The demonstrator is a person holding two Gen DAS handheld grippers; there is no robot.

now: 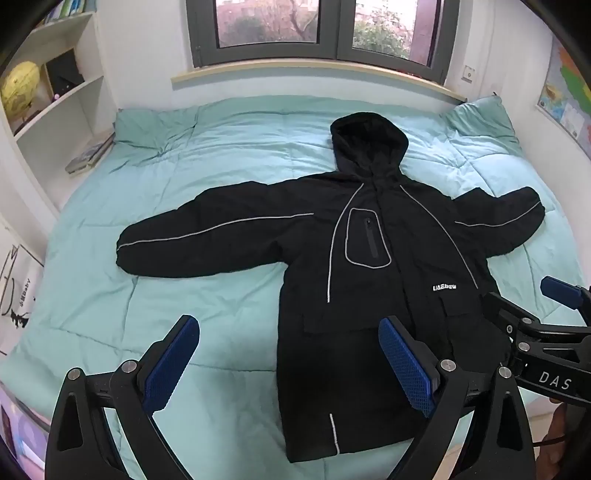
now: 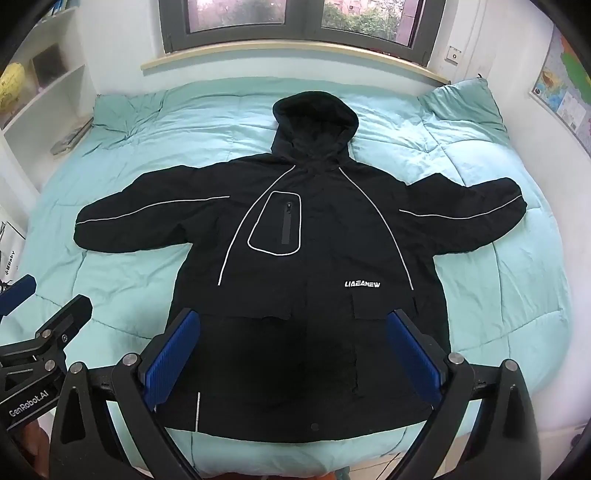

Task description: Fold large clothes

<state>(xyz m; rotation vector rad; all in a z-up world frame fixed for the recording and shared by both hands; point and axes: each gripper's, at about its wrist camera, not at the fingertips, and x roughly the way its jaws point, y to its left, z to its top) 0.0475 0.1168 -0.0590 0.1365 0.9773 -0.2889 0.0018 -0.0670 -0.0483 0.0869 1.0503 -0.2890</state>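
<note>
A large black hooded jacket (image 1: 369, 295) with grey piping lies flat, front up, on a teal quilt (image 1: 184, 166), sleeves spread out to both sides and hood toward the window. It also shows in the right wrist view (image 2: 314, 266). My left gripper (image 1: 288, 365) is open and empty above the jacket's lower left hem. My right gripper (image 2: 291, 358) is open and empty above the jacket's lower middle. The right gripper's fingers also show at the right edge of the left wrist view (image 1: 524, 314).
The bed fills the room between a white bookshelf (image 1: 55, 110) on the left and a wall with a map (image 1: 569, 99) on the right. A window (image 1: 314, 29) with a sill runs behind the bed. Books (image 1: 88, 155) lie beside the quilt's left corner.
</note>
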